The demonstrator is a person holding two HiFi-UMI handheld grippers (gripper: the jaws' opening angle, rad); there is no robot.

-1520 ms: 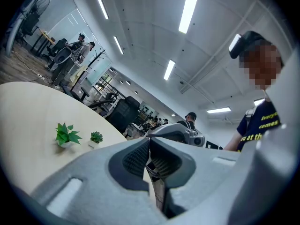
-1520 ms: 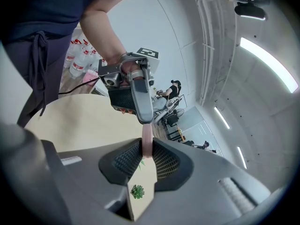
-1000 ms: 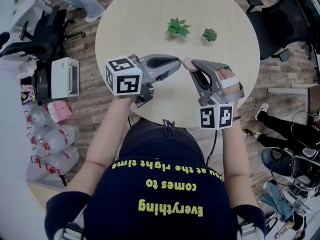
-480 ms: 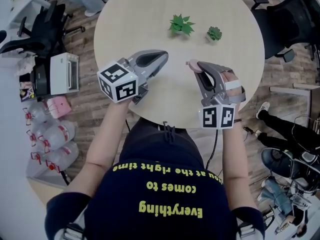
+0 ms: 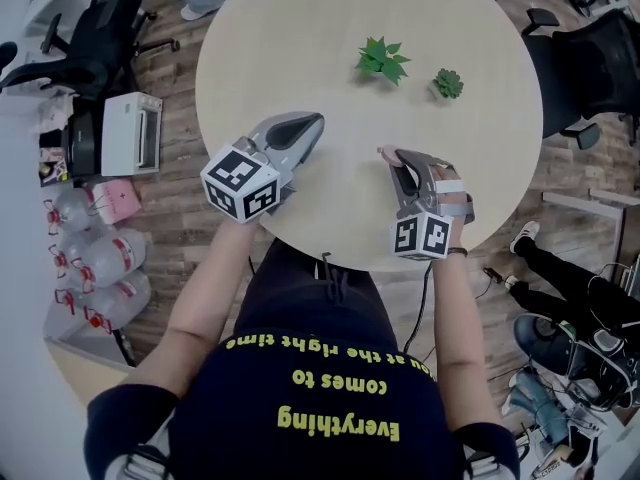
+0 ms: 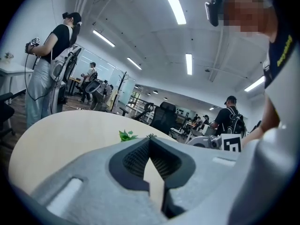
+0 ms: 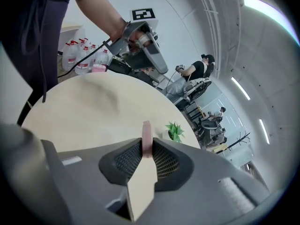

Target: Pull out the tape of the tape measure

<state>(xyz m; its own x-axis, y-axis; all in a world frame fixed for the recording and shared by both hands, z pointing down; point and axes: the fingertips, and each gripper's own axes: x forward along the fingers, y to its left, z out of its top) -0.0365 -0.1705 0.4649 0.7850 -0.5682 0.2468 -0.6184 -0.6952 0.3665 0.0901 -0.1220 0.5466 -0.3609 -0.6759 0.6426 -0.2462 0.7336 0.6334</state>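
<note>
Tape measure [image 7: 146,129], pink, is pinched at the tips of the right gripper [image 7: 146,146]; left gripper [image 6: 150,140] pressed together, empty.

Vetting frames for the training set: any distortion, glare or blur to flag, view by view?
Head view: edges bend, light is even, table free of glare, all sharp. Left gripper view: strong fisheye, dark corners, ceiling strip lights blown out. Right gripper view: same fisheye and dark corners; pink tape measure in the right gripper's jaws is in focus.
</note>
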